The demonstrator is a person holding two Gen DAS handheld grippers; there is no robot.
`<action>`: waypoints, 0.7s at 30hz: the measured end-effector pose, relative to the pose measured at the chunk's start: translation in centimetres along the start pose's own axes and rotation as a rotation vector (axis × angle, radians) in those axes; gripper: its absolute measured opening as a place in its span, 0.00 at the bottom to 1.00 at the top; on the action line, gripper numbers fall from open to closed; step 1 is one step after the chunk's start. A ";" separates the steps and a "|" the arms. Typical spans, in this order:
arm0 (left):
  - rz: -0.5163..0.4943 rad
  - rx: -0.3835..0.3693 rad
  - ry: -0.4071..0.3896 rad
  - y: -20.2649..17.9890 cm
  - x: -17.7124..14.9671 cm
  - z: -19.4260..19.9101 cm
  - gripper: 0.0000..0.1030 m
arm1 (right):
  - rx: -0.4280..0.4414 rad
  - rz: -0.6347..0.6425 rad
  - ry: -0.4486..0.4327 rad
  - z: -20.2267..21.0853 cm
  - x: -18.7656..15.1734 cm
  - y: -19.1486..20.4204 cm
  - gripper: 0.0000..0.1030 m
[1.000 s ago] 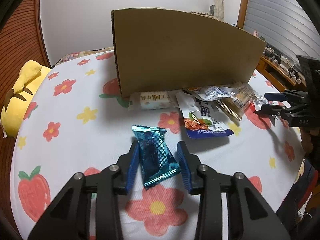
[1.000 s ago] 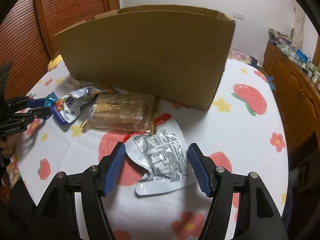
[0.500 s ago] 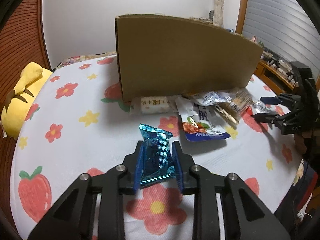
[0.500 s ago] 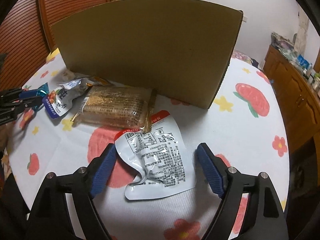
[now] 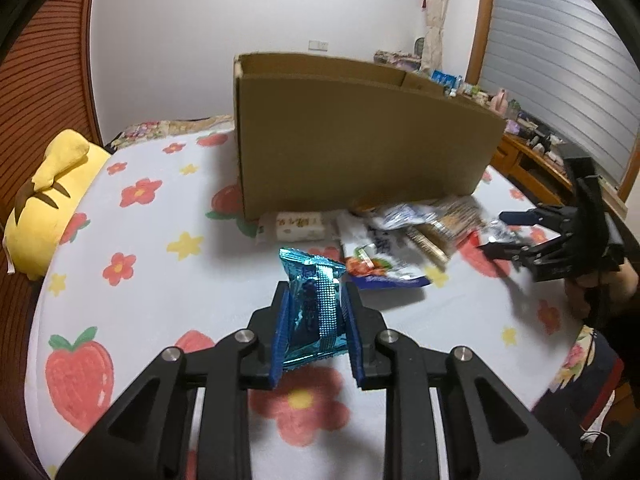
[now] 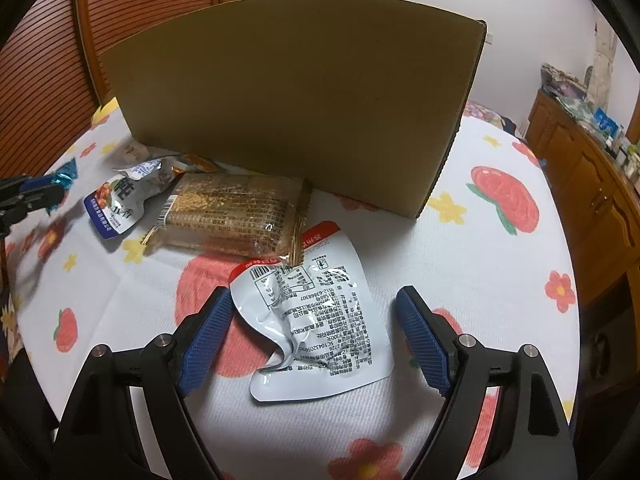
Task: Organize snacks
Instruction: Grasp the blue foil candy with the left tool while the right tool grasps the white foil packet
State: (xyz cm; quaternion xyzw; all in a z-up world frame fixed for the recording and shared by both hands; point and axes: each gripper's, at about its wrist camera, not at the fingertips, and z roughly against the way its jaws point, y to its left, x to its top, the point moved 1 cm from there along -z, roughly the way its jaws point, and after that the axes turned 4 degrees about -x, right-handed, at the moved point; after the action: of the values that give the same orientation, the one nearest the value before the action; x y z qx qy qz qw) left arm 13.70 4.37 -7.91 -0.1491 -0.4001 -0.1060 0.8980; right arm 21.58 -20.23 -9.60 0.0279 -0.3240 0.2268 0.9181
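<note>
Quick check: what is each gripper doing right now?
Left gripper: shut on the blue snack packet.
Right gripper: open, its pads either side of the white pouch on the tablecloth, not pressing it.

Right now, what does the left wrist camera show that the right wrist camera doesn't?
Only the left wrist view: the left gripper shut on the blue snack packet, plus a yellow plush toy. Only the right wrist view: the right gripper open around the white pouch, which lies on the tablecloth. Both show the cardboard box.
</note>
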 end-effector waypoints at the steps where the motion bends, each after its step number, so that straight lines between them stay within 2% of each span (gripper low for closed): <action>1: -0.002 -0.002 -0.005 -0.2 0.1 0.2 0.23 | 0.004 0.002 -0.001 0.0 0.0 0.0 0.78; 6: -0.023 -0.018 -0.031 -1.5 0.7 1.2 0.23 | 0.018 0.026 0.019 0.4 -0.1 0.6 0.64; 10: -0.027 -0.028 -0.039 -2.1 0.9 1.4 0.23 | 0.029 0.039 0.044 0.7 -0.2 0.8 0.58; 21: -0.045 -0.044 -0.047 -3.4 1.5 1.5 0.23 | 0.021 0.038 0.025 2.3 -1.8 1.3 0.54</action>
State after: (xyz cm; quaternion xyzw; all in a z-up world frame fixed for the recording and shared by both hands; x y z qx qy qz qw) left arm 12.62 1.61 -5.18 -0.1622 -0.4221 -0.1315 0.8821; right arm 18.47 -20.26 -9.03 0.0283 -0.3106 0.2478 0.9172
